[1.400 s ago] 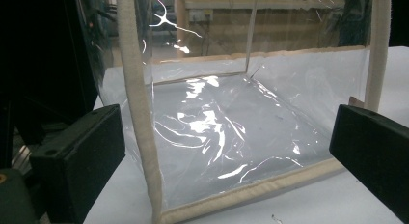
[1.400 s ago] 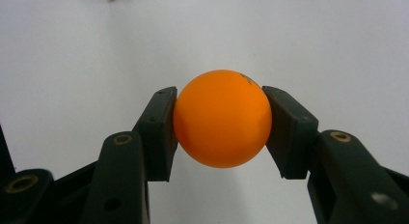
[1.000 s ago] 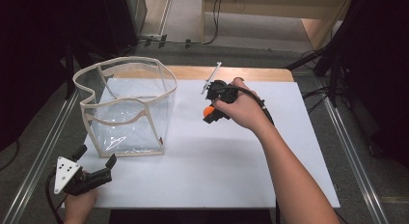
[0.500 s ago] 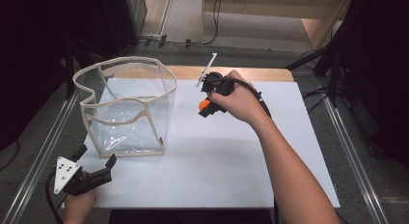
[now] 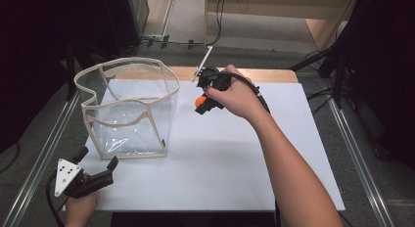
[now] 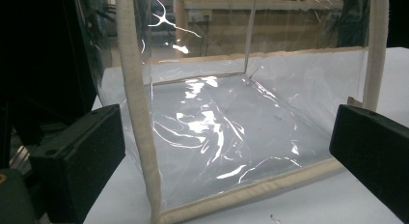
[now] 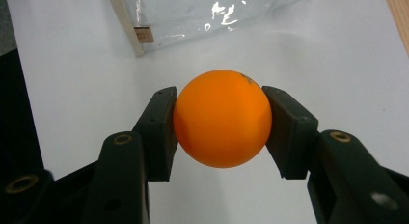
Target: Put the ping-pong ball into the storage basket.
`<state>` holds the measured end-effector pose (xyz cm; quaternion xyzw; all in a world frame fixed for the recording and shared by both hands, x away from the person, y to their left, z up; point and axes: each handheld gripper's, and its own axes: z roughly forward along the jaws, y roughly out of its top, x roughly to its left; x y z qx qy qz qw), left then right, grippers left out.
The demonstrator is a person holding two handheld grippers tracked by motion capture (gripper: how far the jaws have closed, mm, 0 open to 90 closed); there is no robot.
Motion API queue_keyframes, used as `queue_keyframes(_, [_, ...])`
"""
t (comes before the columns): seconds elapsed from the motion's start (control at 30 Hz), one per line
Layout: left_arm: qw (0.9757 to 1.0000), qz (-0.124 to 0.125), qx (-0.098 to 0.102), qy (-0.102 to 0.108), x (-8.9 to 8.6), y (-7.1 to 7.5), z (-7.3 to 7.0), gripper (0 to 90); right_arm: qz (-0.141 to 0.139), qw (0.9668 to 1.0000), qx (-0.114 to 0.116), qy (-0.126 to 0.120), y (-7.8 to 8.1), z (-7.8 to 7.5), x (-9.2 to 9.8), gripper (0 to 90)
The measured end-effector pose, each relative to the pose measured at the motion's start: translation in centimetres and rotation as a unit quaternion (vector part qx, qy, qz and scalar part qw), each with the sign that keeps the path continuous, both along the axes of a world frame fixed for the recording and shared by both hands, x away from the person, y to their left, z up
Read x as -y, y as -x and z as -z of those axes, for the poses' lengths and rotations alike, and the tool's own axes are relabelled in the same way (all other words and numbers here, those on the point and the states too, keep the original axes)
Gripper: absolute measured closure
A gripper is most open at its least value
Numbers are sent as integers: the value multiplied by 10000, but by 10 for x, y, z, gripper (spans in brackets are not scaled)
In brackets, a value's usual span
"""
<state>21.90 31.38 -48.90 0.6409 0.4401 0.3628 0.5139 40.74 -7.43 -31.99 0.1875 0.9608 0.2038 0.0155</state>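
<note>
While the white table (image 5: 235,168) took up most of the high view, with a strip of bare wood along its far edge, the biggest thing standing on it was a clear plastic bag (image 5: 128,109) with cream fabric edging, set upright and open at the top on the left half of the surface. Seen through the left gripper view, the bag (image 6: 226,132) stood right in front of the camera, its see-through walls creased and glinting, one cream corner seam rising between the two black jaws. On the person's right, a bare forearm reached in from the bottom edge toward the far middle of the table, and the right gripper (image 5: 201,105) in that hand was clamped on a small orange ball (image 5: 199,102), just to the right of the bag and not touching it. From the right gripper view, the ball (image 7: 222,118) sat squarely between the two pads, pressed on both sides and lifted clear of the white surface, with a corner of the bag ahead of it. Near the front left corner of the table, the left gripper (image 5: 98,164) lay low in the other hand, pointing at the bag, its jaws spread wide with nothing pinched between them.
</note>
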Motion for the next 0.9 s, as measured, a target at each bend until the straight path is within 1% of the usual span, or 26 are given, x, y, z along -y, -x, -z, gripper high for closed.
queue_keyframes(0.17, [10000, -6, 3, -7, 1, 0, 0, 0, -42, 9999, -50, -120, -2, -6, -7, 477])
queue_keyframes(0.33, [10000, -5, 8, 5, 1, 0, 0, 0, -133, 9998, -30, -127, -4, -10, -13, 477])
queue_keyframes(0.5, [10000, -5, 3, -14, 1, 0, 0, 0, -139, 9998, -4, -123, -5, -16, -16, 477])
queue_keyframes(0.6, [10000, 3, 3, -25, 1, 0, 0, 0, -161, 9998, -23, -63, -6, -21, -19, 477])
queue_keyframes(0.73, [10000, -1, 3, -38, 2, 0, 0, 0, -154, 9998, -17, -106, -7, -27, -22, 477])
queue_keyframes(0.83, [10000, -16, -1, -40, 2, 0, 0, 0, -200, 9998, -15, -66, -8, -30, -25, 477])
queue_keyframes(0.9, [10000, -16, 7, -21, 2, 0, 0, 0, -210, 9997, -16, -84, -9, -31, -26, 476])
